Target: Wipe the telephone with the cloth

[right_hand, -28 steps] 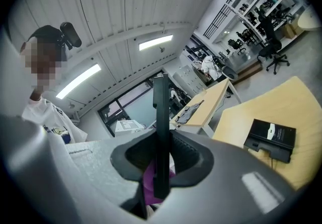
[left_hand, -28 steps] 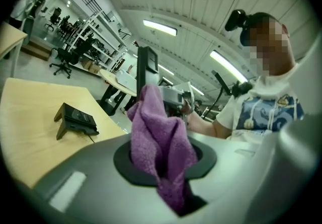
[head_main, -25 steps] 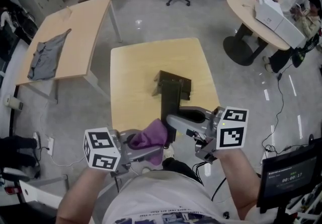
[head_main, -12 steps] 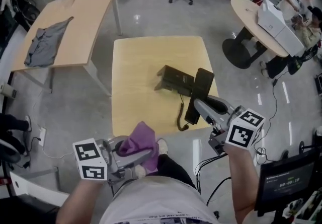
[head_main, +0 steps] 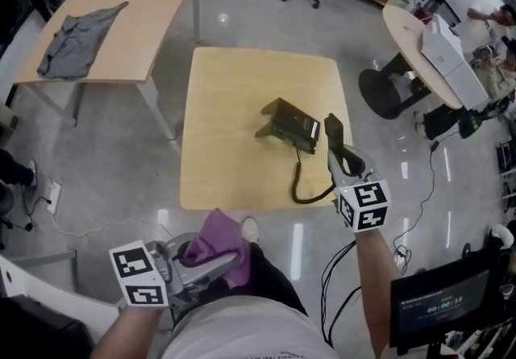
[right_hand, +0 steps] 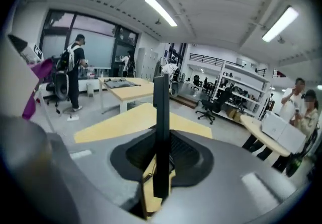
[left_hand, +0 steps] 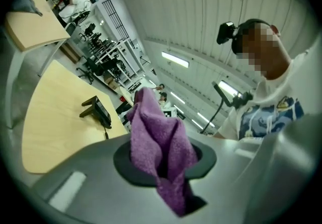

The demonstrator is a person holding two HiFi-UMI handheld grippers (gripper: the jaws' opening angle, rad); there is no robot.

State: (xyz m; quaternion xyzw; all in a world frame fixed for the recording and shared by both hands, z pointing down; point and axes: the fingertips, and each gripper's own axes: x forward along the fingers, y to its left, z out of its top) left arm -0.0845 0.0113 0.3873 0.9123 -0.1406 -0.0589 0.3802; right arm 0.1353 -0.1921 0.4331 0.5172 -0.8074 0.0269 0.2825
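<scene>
One cloth (left_hand: pixel 156 132): pinched in left gripper (left_hand: pixel 163 161) jaws, for wiping.
One handset (right_hand: pixel 161 112): clamped in right gripper (right_hand: pixel 161 162) jaws, held off base (head_main: pixel 292 125) for access.

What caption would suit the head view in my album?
Left claw grips a purple cloth; right claw holds the black handset, lifted off the phone base on the table.

L tool (head_main: pixel 230 262) low, close by the torso, L forearm (head_main: pixel 129 331) bent in; jaws clamped on the cloth (left_hand: pixel 161 147) (wad bulges above them). R forearm (head_main: pixel 372 285) stretched fwd, R tool (head_main: pixel 339 157) tipped down, jaws pinching the handset (right_hand: pixel 161 132) edge-on.
</scene>
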